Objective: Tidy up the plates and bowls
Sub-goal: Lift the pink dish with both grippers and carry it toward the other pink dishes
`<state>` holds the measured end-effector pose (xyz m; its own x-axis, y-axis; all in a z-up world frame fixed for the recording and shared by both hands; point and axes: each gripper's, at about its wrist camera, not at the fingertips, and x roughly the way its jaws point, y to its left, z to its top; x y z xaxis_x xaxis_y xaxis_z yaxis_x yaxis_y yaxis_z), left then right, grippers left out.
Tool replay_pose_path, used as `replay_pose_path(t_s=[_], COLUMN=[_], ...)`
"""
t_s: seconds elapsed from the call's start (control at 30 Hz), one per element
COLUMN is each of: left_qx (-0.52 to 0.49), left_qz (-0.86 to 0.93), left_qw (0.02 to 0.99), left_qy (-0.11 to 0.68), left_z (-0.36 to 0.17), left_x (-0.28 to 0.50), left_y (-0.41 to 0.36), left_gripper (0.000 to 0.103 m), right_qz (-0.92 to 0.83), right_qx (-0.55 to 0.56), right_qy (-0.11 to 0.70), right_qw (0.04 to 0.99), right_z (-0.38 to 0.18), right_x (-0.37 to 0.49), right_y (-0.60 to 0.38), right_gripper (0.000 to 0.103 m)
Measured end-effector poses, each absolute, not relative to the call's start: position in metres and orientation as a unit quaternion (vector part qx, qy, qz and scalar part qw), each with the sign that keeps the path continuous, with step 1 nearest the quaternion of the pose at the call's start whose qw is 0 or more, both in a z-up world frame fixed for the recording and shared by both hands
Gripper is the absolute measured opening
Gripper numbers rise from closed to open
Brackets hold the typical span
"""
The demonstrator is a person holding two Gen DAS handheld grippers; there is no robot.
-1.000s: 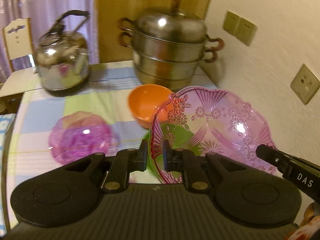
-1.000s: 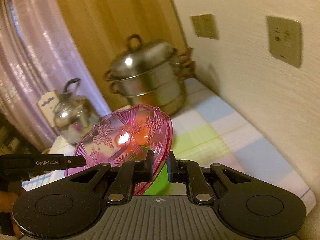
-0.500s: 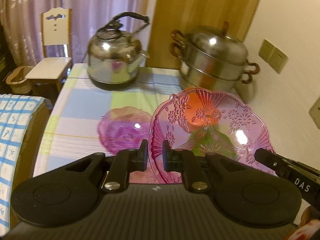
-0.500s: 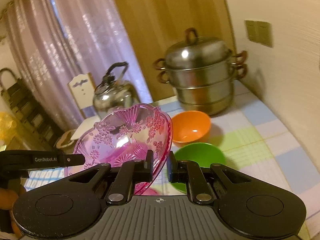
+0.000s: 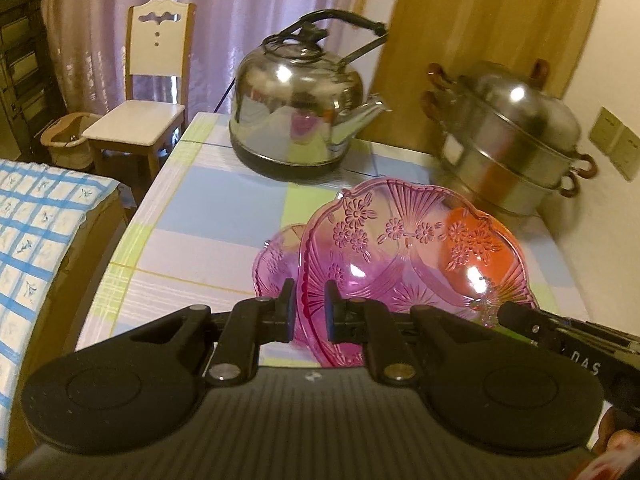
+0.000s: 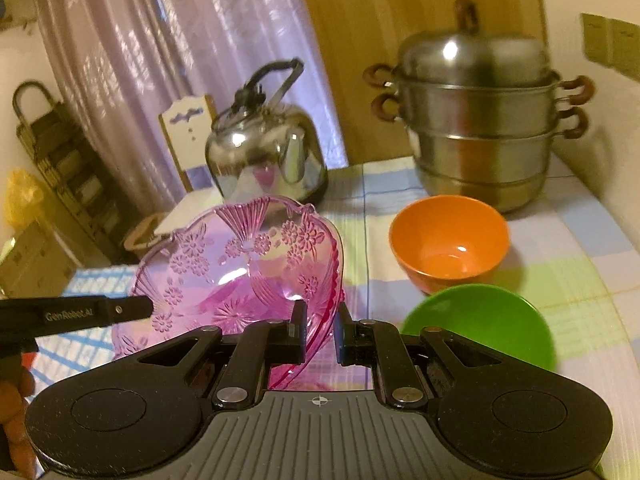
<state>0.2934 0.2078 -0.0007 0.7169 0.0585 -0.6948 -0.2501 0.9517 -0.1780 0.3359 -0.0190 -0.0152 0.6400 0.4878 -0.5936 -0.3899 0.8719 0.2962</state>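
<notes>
Both grippers on same pink plate (image 5: 408,256): left gripper (image 5: 308,312) fingers clamped on its near-left rim, right gripper (image 6: 320,332) fingers clamped on opposite rim. Plate tilted, held above counter (image 5: 208,208) over second pink dish (image 5: 276,260). Orange bowl (image 6: 448,248) at 1 o'clock in right view, green bowl (image 6: 484,324) nearer.
</notes>
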Motion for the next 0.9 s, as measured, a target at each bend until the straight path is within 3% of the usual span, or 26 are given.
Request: replay_pose_path(t_s=[0.3, 0.9], left_qx=[-0.134, -0.15], left_qz=[0.104, 0.117], left_qw=[0.917, 0.898], left_qy=[0.36, 0.397], left_z=[-0.044, -0.099], left_x=[0.336, 0.375], left_y=[0.222, 0.24], left_gripper=[0.012, 0.011], right_qz=[0.247, 0.266], right_qx=[0.043, -0.035], right_qy=[0.375, 0.394], right_qw=[0.892, 0.879], right_z=[-0.063, -0.105], right_x=[0.393, 0.44], right_y=[0.005, 0.036], right_gripper=[0.014, 0.015])
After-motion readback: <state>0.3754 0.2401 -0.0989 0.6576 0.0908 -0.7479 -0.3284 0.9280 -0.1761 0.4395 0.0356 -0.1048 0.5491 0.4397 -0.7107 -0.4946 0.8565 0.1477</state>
